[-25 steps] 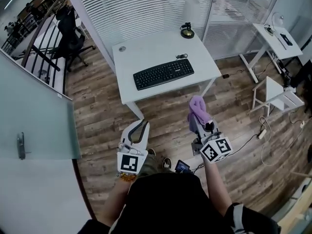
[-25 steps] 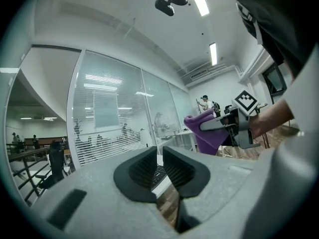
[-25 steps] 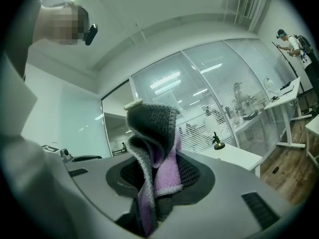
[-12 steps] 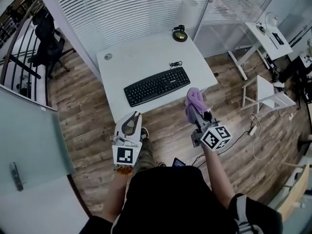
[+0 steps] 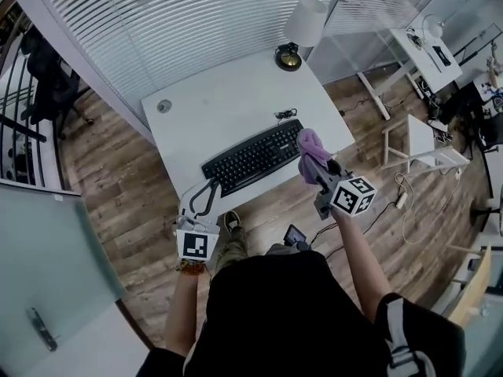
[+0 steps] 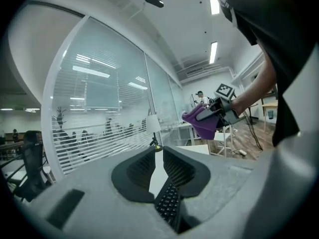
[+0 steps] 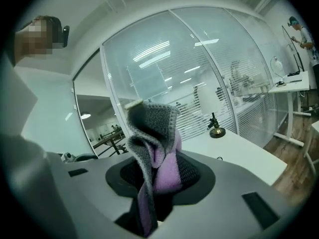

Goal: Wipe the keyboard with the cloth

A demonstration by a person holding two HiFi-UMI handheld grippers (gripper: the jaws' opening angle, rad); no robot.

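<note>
The right tool [image 5: 321, 171] pinches a crumpled, fuzzy purple-and-grey cloth [image 5: 310, 146]. The left tool [image 5: 206, 198] is pressed together, empty.

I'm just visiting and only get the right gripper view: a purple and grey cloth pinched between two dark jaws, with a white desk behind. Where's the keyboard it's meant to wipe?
Observer: The head view shows a black keyboard lying on the white desk, near its front edge.
Operator: Is the other tool holding anything?
Observer: No. The left gripper has its jaws together with nothing between them.
Operator: Has the cloth touched the keys yet?
Observer: Seemingly not. The left gripper view shows the cloth held up in the air, apparently clear of the desk.
</note>
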